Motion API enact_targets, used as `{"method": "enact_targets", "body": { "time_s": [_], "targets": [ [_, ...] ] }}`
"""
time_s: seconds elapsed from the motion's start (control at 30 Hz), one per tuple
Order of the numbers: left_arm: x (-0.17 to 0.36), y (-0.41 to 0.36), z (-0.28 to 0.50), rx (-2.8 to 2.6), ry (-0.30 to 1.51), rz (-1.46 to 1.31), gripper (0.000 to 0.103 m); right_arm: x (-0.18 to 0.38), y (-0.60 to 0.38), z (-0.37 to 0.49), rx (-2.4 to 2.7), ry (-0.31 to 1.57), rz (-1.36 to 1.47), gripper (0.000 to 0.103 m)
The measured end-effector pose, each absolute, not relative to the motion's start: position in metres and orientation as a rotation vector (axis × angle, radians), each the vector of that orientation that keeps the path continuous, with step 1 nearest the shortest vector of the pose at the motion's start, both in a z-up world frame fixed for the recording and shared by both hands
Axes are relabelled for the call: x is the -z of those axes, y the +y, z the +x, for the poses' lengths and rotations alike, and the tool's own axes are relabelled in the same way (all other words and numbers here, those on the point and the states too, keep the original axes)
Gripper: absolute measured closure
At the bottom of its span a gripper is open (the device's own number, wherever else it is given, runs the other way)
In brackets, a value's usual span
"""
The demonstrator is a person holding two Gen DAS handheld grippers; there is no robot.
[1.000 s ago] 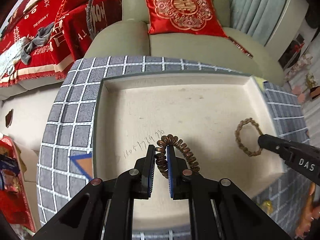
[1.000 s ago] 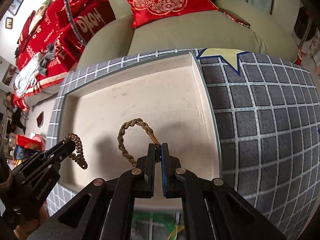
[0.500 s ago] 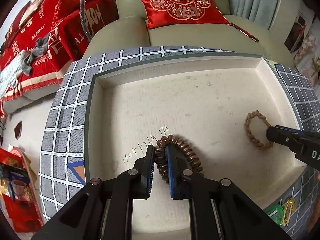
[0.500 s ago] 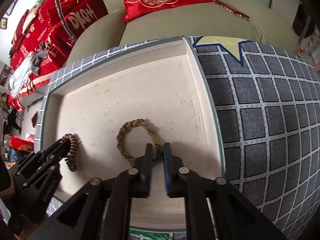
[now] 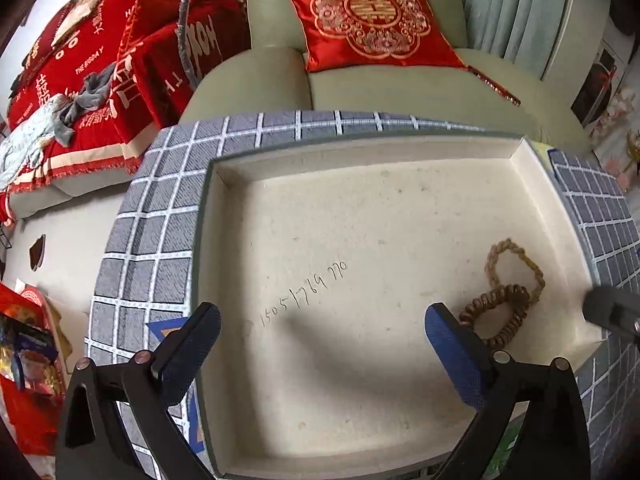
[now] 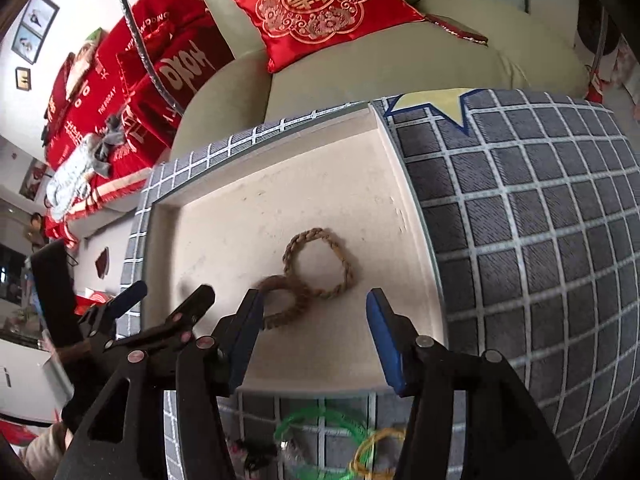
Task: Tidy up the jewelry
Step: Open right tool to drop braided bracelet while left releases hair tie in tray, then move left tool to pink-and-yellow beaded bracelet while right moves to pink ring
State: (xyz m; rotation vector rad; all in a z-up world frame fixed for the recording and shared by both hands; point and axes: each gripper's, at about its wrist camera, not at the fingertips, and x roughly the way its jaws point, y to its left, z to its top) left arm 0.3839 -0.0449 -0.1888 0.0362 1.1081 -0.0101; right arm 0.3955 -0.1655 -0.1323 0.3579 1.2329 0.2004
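Observation:
A shallow beige tray (image 5: 208, 240) (image 6: 400, 184) rests on a grey checked cloth. Two bracelets lie in its near right part, touching each other: a tan braided bracelet (image 5: 516, 268) (image 6: 344, 264) and a dark brown beaded bracelet (image 5: 496, 316) (image 6: 296, 304), which looks blurred in the right wrist view. My left gripper (image 5: 320, 320) (image 6: 166, 296) hangs over the tray with its jaws opening wide and nothing between them. My right gripper (image 6: 314, 308) (image 5: 612, 312) hovers just in front of the bracelets. Its jaws are opening too, and its pads touch neither bracelet.
The grey checked cloth (image 6: 540, 240) covers the table around the tray. A green ring (image 6: 320, 428) and a yellow ring (image 6: 376, 452) lie below the tray's near edge. Behind stands a pale green sofa (image 5: 400, 92) with a red cushion (image 5: 368, 24); red blankets (image 5: 80, 72) lie to the left.
Both grippers, each shut on a bracelet before, have let go and spread their jaws. The beaded bracelet now lies beside the braided one at the right. The right gripper has lifted a little.

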Motion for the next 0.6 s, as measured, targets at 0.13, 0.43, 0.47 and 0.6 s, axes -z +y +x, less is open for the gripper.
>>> {"method": "enact_targets", "body": {
  "time_s": [0.13, 0.43, 0.47, 0.6],
  "targets": [
    [0.169, -0.044, 0.37, 0.034, 1.053, 0.038, 0.0, 0.123, -0.174, 0.376, -0.206, 1.221, 0.408, 0.024],
    [0.151, -0.042, 0.307, 0.112, 1.097, 0.011, 0.0, 0.111, -0.189, 0.318, -0.181, 1.176, 0.448, 0.0],
    [0.151, -0.043, 0.298, 0.109, 1.102, 0.025, 0.0, 0.11, -0.192, 0.311, -0.179, 1.17, 0.456, 0.0],
    [0.158, -0.043, 0.258, 0.091, 1.125, 0.063, 0.0, 0.112, -0.198, 0.287, -0.133, 1.221, 0.41, 0.0]
  ]
}}
